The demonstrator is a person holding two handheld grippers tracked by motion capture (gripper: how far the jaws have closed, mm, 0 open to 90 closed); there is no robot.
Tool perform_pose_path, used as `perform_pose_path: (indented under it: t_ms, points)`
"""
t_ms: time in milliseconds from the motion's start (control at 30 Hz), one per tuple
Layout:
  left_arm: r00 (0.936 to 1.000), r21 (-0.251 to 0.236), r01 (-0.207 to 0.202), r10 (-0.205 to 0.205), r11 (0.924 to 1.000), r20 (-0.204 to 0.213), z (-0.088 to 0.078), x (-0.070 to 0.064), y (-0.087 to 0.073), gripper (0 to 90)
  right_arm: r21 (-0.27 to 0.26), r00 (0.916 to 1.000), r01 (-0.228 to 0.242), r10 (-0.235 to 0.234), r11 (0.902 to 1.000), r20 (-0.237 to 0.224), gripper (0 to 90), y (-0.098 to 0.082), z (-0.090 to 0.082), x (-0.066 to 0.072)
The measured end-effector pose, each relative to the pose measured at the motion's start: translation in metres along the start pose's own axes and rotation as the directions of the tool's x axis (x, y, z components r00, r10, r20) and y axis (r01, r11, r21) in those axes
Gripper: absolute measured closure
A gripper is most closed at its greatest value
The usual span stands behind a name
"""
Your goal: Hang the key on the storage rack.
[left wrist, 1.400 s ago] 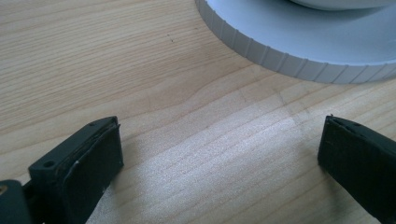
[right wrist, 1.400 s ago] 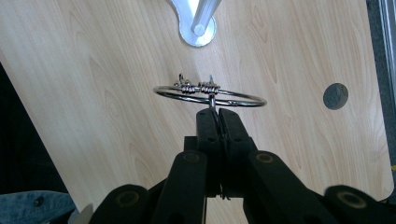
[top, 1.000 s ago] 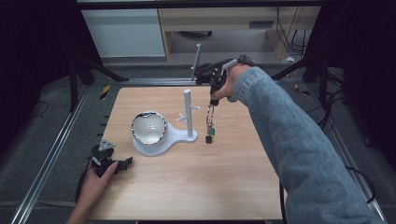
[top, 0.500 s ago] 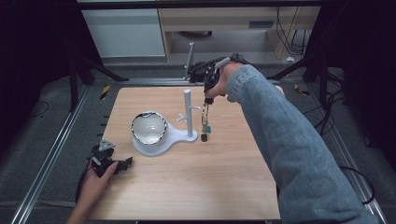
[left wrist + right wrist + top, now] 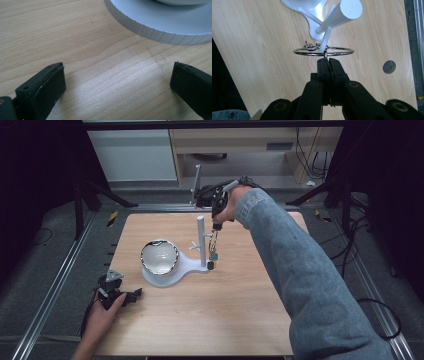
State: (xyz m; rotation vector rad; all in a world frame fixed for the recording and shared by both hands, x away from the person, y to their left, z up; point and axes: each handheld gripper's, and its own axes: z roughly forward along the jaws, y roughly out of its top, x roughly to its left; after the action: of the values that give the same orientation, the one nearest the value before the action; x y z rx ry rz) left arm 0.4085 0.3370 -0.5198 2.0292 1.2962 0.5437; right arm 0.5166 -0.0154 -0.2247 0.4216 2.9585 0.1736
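A white stand with an upright post and short side pegs sits mid-table, and a shiny bowl rests on its round base. My right gripper is shut on a metal key ring, with keys dangling beside the post. In the right gripper view its jaws pinch the ring's near edge, and a white peg reaches down into the ring. My left gripper rests at the table's front left, open over bare wood, close to the stand's ribbed base rim.
The wooden table has a small round hole to the right of the stand. Metal rails run along both sides of the table. Cabinets and cables stand behind its far edge.
My right gripper has shifted left toward the post, carrying the key ring and dangling keys with it. The left gripper has stayed put.
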Motion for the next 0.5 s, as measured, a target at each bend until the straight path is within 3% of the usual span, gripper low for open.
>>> perform_pose_path:
  t_ms: [500]
  points:
    - [1.0000, 0.000, 0.000, 0.000, 1.0000, 0.000, 0.000, 0.000, 0.000, 0.0, -0.004, 0.9997, -0.017, 0.017, 0.9998, -0.017, 88.4, 0.003, 0.014, -0.008]
